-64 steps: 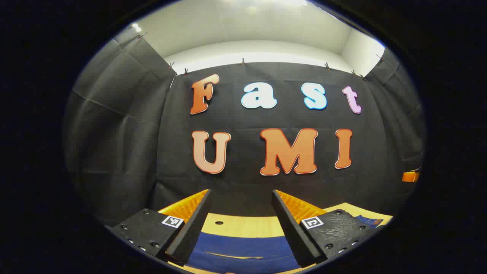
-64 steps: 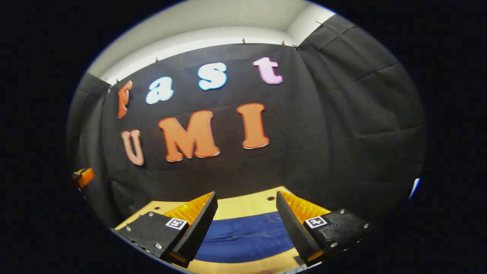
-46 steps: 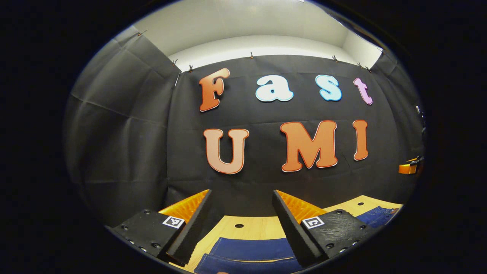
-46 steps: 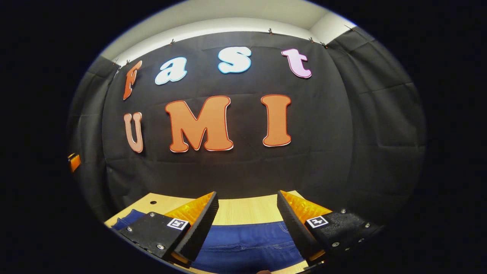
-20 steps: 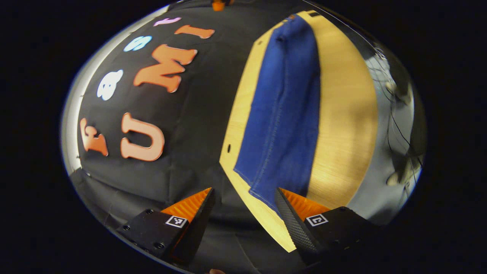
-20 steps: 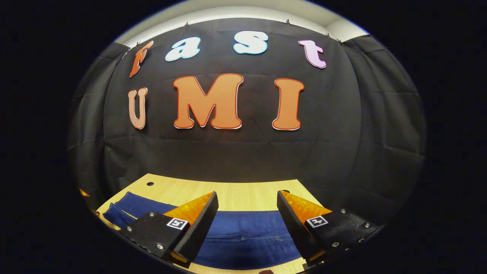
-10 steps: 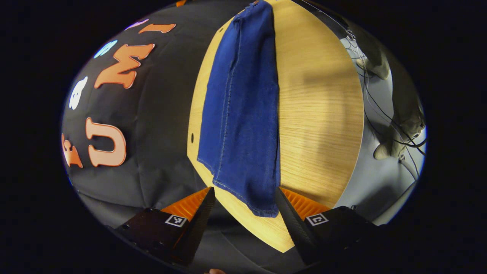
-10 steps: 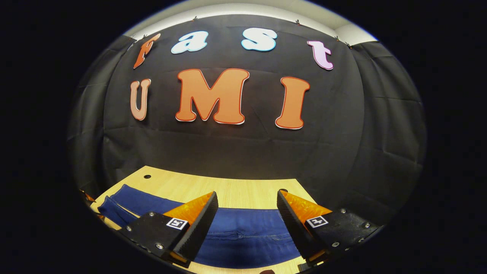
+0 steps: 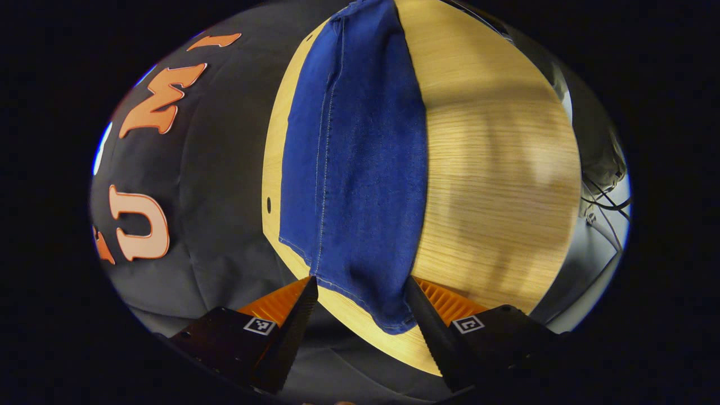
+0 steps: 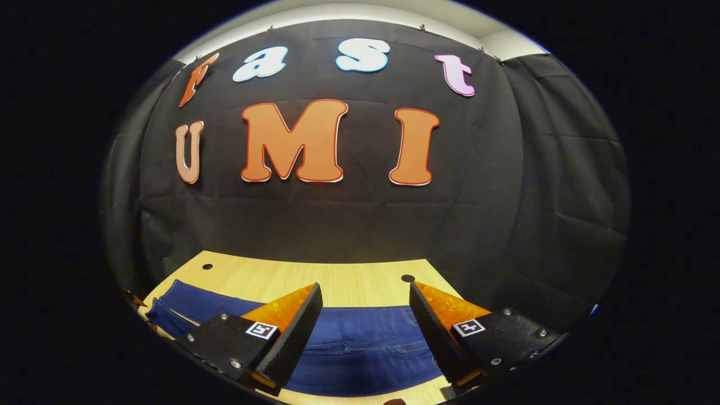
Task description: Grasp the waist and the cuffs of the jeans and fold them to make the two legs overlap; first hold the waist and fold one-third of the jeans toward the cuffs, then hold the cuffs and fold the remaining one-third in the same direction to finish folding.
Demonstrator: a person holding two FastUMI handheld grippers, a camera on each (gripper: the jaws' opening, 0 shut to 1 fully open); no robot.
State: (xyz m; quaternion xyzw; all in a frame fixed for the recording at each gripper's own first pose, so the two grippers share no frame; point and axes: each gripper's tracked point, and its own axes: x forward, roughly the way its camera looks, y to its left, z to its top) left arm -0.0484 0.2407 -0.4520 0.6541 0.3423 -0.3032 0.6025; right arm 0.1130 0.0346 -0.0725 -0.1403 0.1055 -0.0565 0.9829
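Blue jeans (image 9: 354, 169) lie stretched out flat on a light wooden table (image 9: 495, 185). In the left gripper view the cuff end (image 9: 360, 292) lies nearest, right in front of my left gripper (image 9: 360, 295), whose open fingers straddle the hem without touching it. In the right gripper view the jeans (image 10: 365, 349) run across the table (image 10: 315, 278) from left to right, a seamed part sitting below my right gripper (image 10: 364, 301). That gripper is open and hovers above the cloth with nothing held.
The booth's black cloth wall (image 10: 349, 225) rises just behind the table's far edge. Small holes (image 10: 406, 278) dot the tabletop near that edge. Beyond the table's near side, cables (image 9: 604, 197) trail over a grey floor.
My left gripper has swung round from facing the wall to looking along the jeans, then closed in on the cuff end. My right gripper tilted down slightly over the jeans and stayed open.
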